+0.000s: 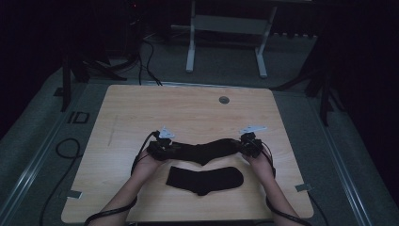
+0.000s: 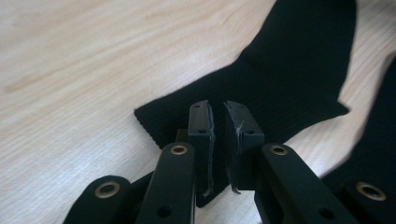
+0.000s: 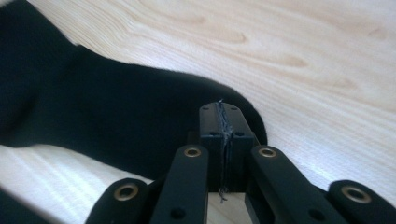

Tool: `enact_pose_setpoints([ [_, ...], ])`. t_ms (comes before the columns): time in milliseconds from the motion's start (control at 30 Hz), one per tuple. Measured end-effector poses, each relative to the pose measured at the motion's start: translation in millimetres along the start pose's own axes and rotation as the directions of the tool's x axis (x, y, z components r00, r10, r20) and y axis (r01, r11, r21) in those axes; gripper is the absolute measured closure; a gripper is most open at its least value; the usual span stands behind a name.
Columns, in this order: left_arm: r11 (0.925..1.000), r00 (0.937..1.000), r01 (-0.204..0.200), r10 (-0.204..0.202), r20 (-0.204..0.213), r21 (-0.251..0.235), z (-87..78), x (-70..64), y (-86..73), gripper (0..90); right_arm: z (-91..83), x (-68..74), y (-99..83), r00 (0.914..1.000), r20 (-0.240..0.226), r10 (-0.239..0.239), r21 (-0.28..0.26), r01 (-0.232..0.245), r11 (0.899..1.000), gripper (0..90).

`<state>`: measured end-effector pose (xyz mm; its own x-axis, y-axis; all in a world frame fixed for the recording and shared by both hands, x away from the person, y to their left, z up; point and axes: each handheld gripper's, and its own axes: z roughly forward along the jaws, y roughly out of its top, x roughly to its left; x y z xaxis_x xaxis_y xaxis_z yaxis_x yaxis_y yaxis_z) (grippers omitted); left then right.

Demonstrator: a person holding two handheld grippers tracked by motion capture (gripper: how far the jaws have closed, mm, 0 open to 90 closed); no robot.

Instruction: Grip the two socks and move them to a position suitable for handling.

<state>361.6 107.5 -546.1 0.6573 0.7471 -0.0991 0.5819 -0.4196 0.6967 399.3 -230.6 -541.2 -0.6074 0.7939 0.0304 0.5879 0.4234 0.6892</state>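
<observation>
Two black socks lie on the wooden table [image 1: 141, 113]. The far sock [image 1: 207, 150] stretches between both grippers. My left gripper [image 1: 164, 148] is shut on its ribbed cuff end; in the left gripper view the pads [image 2: 219, 112] pinch the cuff edge of the sock [image 2: 289, 79], with a thin gap near the tips. My right gripper [image 1: 244, 145] is shut on the toe end; its jaws [image 3: 225, 112] are pressed together on the rounded toe of the sock [image 3: 93, 116]. The second sock [image 1: 205, 179] lies flat nearer the person, between the forearms, and its edge [image 2: 378, 140] lies beside the left gripper.
A round grommet hole [image 1: 224, 100] sits near the table's far edge. Cables [image 1: 66, 146] trail over the floor at the left. A white frame with two legs [image 1: 190, 47] stands behind the table. The table's far half is bare wood.
</observation>
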Motion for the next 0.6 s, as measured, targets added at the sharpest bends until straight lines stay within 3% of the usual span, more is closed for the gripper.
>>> enact_pose_setpoints([
  [133,0.9996,0.9999,-0.009,0.009,-0.009,0.025,7.4,0.2,-3.5,81.3,9.0,0.7,-8.3,0.9999,0.007,0.014,0.021,-0.014,1.000,87.3],
  [200,0.9989,0.9995,-0.018,0.019,-0.027,0.044,9.3,0.4,-6.6,81.3,9.3,1.7,-13.9,0.9998,0.000,0.019,0.002,-0.019,1.000,87.2],
  [333,0.9995,0.9994,-0.010,0.011,-0.034,0.031,6.0,1.1,-12.0,81.4,3.8,2.6,-20.7,0.9986,-0.024,0.047,-0.002,-0.047,0.999,87.2],
  [433,0.9995,0.9994,-0.016,0.017,-0.030,0.028,5.1,1.1,-13.6,81.3,0.1,7.9,-25.3,0.9993,-0.026,0.026,-0.004,-0.026,1.000,86.4],
  [600,0.9990,0.9990,-0.020,0.022,-0.039,0.040,5.6,-0.7,-11.7,81.2,0.8,9.0,-24.5,0.9992,-0.026,0.032,-0.004,-0.032,0.999,86.3],
])
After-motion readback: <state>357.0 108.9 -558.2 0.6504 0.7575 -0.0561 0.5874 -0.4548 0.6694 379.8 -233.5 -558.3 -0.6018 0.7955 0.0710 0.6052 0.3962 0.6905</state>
